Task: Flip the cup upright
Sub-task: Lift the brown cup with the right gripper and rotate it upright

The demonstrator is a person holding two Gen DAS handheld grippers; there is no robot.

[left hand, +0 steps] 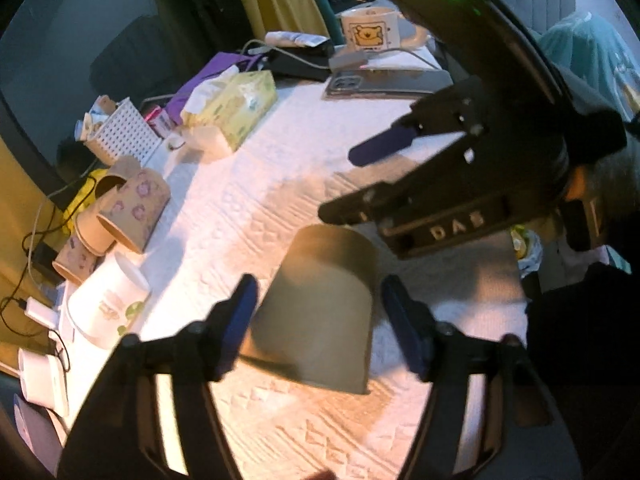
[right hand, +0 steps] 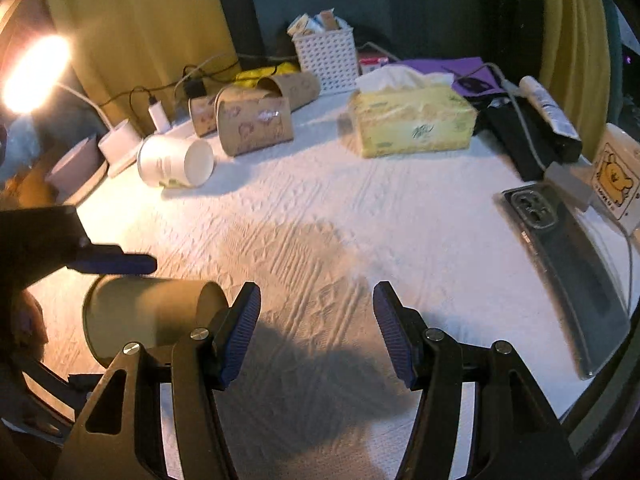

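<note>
A plain tan paper cup [left hand: 320, 312] lies on its side on the white cloth, its closed base pointing away from my left gripper. My left gripper [left hand: 320, 324] is open, with one blue-padded finger on each side of the cup and a gap to both. In the right wrist view the same cup [right hand: 148, 312] lies at the lower left, with a left finger [right hand: 116, 264] above it. My right gripper [right hand: 316, 328] is open and empty over bare cloth, to the right of the cup. It also shows in the left wrist view [left hand: 352, 184], beyond the cup.
Patterned brown cups [right hand: 252, 120] and a white cup [right hand: 176, 162] lie at the back left. A yellow tissue box [right hand: 412, 120], a white basket [right hand: 328, 56], a phone [right hand: 568, 264], a bear mug [left hand: 372, 32] and a lit lamp [right hand: 32, 76] ring the white cloth [right hand: 320, 208].
</note>
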